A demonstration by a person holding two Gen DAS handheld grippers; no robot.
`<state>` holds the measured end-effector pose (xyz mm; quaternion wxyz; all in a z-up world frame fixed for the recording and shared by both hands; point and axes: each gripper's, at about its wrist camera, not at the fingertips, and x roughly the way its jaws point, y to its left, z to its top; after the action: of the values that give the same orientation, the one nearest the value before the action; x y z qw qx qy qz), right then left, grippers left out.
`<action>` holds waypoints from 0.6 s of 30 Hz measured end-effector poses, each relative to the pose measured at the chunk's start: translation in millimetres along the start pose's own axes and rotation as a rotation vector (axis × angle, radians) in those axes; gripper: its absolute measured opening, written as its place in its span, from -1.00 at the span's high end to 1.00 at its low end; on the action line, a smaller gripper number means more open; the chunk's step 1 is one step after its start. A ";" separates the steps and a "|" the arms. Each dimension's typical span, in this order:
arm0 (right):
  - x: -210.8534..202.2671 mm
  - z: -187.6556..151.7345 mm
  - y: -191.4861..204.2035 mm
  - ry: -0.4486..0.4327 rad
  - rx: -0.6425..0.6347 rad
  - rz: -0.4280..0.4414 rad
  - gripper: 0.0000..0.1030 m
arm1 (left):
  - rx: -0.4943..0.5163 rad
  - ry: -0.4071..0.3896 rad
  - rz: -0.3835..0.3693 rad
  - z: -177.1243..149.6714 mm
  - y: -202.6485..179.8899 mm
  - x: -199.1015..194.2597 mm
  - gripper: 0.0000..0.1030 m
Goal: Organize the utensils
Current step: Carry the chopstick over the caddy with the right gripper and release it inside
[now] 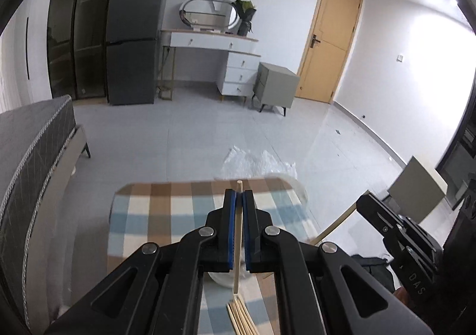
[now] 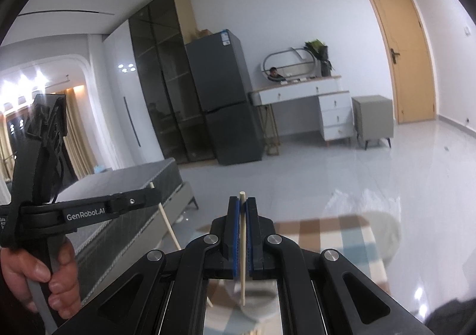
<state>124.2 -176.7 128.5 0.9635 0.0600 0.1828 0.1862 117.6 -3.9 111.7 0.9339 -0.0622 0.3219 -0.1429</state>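
Your left gripper is clamped on one pale chopstick, held upright between the blue pads. Your right gripper pinches a second chopstick the same way. Below the left jaws, loose chopsticks lie bundled on the checked tablecloth, beside a white holder.

Two pale chopsticks, each gripper-clamped

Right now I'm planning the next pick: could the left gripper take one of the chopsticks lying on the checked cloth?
Probably not yet. The left gripper is shut on a chopstick, so its jaws are occupied; the loose chopsticks lie unobstructed just below it.
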 end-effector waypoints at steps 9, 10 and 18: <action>41.9 17.8 0.1 -0.003 -0.054 -0.001 0.94 | -0.012 -0.029 -0.007 28.9 10.1 33.3 0.99; 48.6 17.7 -1.1 0.000 -0.056 -0.003 0.94 | -0.017 -0.033 -0.013 30.3 10.8 37.9 0.99; 73.1 3.6 -11.6 0.029 -0.068 -0.025 0.94 | -0.041 -0.044 -0.023 20.6 13.4 63.9 0.99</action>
<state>192.7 -159.8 105.6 0.9645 0.0224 0.1910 0.1812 181.4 -10.3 87.8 0.9375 -0.0881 0.3035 -0.1459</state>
